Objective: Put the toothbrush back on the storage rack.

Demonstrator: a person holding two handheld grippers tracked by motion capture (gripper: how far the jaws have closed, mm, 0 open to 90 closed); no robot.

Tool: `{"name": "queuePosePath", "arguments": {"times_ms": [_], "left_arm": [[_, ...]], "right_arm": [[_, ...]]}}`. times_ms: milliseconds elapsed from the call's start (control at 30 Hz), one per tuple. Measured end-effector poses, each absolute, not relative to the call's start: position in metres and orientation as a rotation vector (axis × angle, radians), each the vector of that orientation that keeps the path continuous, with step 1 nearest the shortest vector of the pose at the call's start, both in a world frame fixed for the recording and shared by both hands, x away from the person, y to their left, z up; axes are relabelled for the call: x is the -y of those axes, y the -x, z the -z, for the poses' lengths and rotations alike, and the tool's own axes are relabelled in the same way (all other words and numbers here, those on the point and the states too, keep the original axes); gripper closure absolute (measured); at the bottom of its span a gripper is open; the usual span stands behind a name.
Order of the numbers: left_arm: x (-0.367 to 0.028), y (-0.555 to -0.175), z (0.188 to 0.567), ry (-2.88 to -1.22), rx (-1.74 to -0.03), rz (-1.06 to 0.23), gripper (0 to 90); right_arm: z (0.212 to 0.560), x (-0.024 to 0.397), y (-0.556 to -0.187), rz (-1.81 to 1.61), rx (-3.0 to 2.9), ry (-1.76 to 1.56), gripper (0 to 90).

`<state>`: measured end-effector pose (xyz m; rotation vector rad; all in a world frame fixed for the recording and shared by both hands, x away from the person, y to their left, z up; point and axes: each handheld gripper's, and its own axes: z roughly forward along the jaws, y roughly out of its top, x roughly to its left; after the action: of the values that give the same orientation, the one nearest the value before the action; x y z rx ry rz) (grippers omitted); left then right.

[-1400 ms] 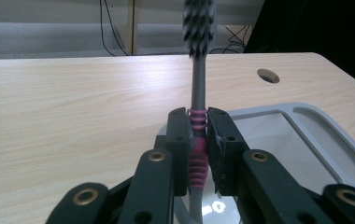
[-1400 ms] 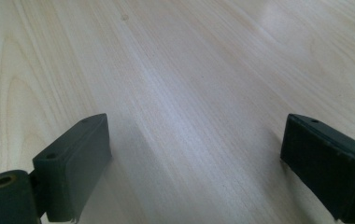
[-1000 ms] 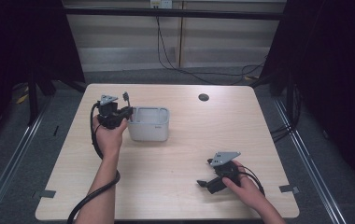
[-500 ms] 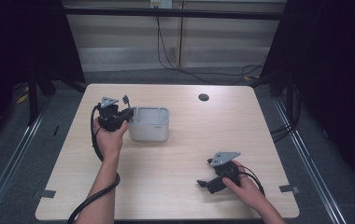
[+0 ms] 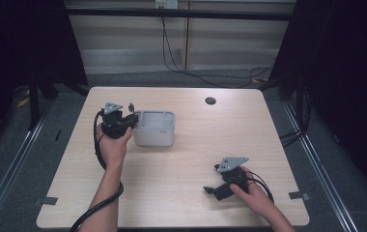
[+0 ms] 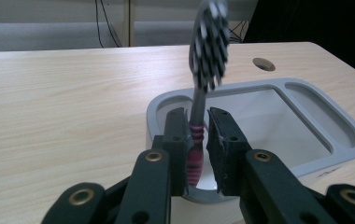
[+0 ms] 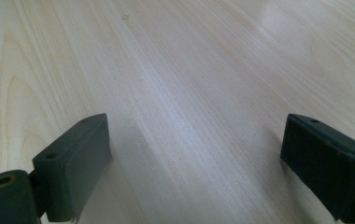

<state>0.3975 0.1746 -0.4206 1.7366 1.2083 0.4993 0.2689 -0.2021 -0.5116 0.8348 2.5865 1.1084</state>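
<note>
Two grippers are at work over a pale wooden table [image 5: 181, 159] in the high view. From the table's centre, the left gripper [image 5: 123, 121] sits at about ten o'clock, held by the person's left hand [image 5: 111, 147], its nose against the left wall of a grey tray [image 5: 155, 137]. A toothbrush [image 5: 131, 107] stands up from its jaws as a small dark stub just above the tray's left rim. The right gripper [image 5: 213, 186] rests low near the table's front edge at about five o'clock, well apart from the tray, with the right hand [image 5: 254, 193] on it. A dark round hole [image 5: 210, 101] in the tabletop lies at about one o'clock.

Seen from the left gripper view, the left gripper's [image 6: 198, 135] jaws are nearly closed and clamp the toothbrush's [image 6: 195, 140] pink ribbed handle. Its blurred bristle head rises toward twelve o'clock. Directly behind and below it lies the tray [image 6: 348, 135], with a large white basin and a narrow side compartment at three o'clock.

Looking along the right gripper [image 7: 194, 149] in its own view, the jaws stand wide apart with nothing between them, just bare table [image 7: 189, 70].
</note>
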Motion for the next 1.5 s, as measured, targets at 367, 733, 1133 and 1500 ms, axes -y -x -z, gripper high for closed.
{"name": "queuePosePath", "arguments": {"times_ms": [367,733,1133,1500], "left_arm": [[-0.175,-0.397,0.421,-1.738,-1.211,-0.496,77.9],[-0.18,-0.396,0.418,-1.733,-1.213,-0.503,75.2],[-0.187,-0.393,0.411,-1.721,-1.207,-0.509,59.4],[-0.198,-0.391,0.409,-1.723,-1.226,-0.516,40.8]], "right_arm": [[0.512,0.202,-0.269,-1.109,-2.587,-0.834,7.8],[0.512,0.202,-0.269,-1.108,-2.586,-0.835,7.8],[0.512,0.202,-0.269,-1.109,-2.587,-0.834,7.8],[0.512,0.202,-0.269,-1.111,-2.586,-0.831,7.8]]}}
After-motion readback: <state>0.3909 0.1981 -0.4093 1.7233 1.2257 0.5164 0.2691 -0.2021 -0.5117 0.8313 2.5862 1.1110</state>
